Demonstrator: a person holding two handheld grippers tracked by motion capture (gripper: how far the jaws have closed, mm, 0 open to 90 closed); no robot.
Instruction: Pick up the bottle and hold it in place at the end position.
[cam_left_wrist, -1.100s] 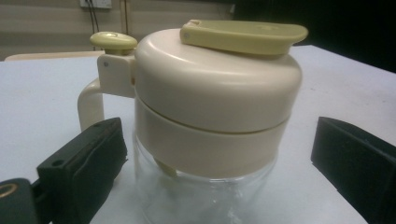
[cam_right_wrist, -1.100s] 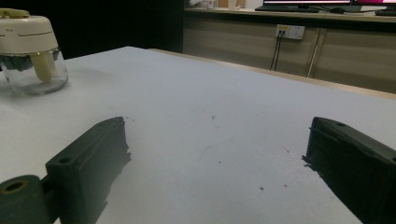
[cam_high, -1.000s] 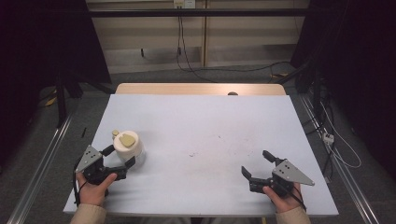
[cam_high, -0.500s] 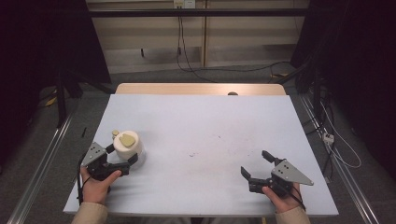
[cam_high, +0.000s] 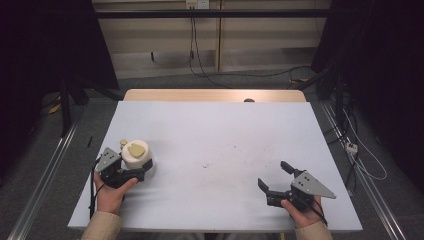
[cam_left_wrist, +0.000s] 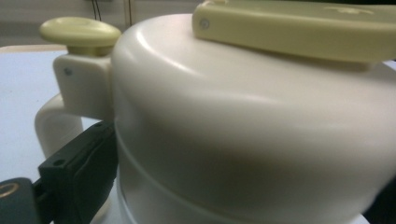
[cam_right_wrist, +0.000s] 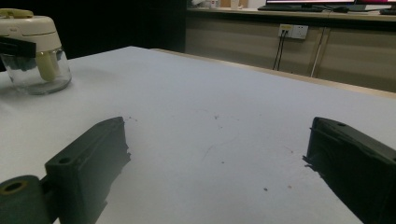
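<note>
The jar (cam_high: 136, 155) stands near the left edge of the table (cam_high: 210, 130), a clear glass body under a cream lid with a pale yellow flap and a small yellow knob (cam_left_wrist: 79, 31) at its side. In the left gripper view the lid crowds the frame, blurred and cut off at the right and bottom, so the glass below is hard to make out. The left gripper (cam_high: 131, 169) has its jaws spread around the lid; one black jaw lies against the lid's side under the knob's bracket, the other is out of sight at the far side, and whether they press or merely touch cannot be told. Well apart, near the table's right front corner, the right gripper (cam_high: 274, 176) rests with jaws wide open and bare table between them
</note>
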